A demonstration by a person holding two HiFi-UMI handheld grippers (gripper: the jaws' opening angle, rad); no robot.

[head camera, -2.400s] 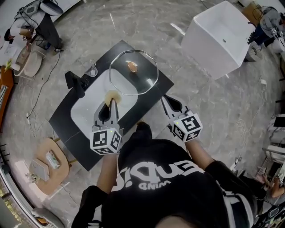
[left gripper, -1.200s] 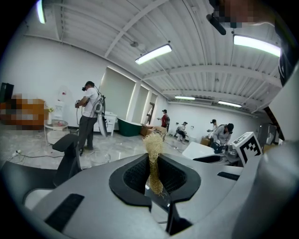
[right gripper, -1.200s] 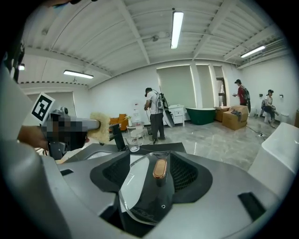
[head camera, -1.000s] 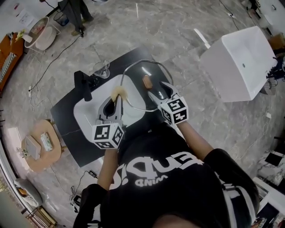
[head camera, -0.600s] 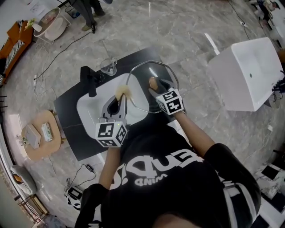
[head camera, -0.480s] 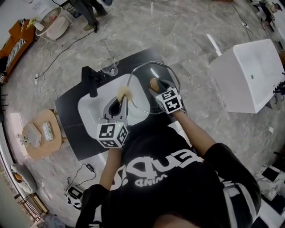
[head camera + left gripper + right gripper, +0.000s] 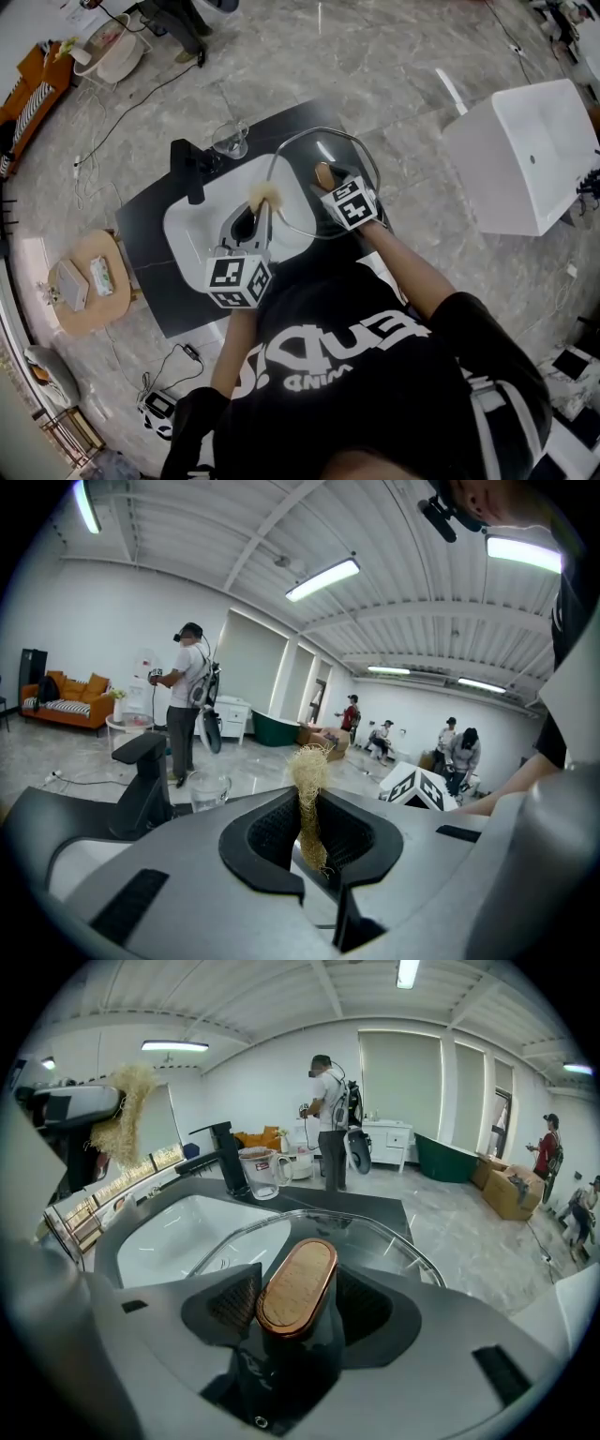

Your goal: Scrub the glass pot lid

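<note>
My left gripper (image 7: 312,829) clamps a straw-coloured scrubber (image 7: 307,766); my right gripper (image 7: 300,1309) grips the wooden knob (image 7: 298,1281) of the glass pot lid (image 7: 398,1249).

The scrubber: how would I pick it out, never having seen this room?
Find the black counter with the white sink. Over the sink, the left gripper pinches a pale straw-coloured tuft, the only shaggy thing beside the smooth glass lid.

Lab hall: sink rig (image 7: 192,234), bathtub (image 7: 511,173)
</note>
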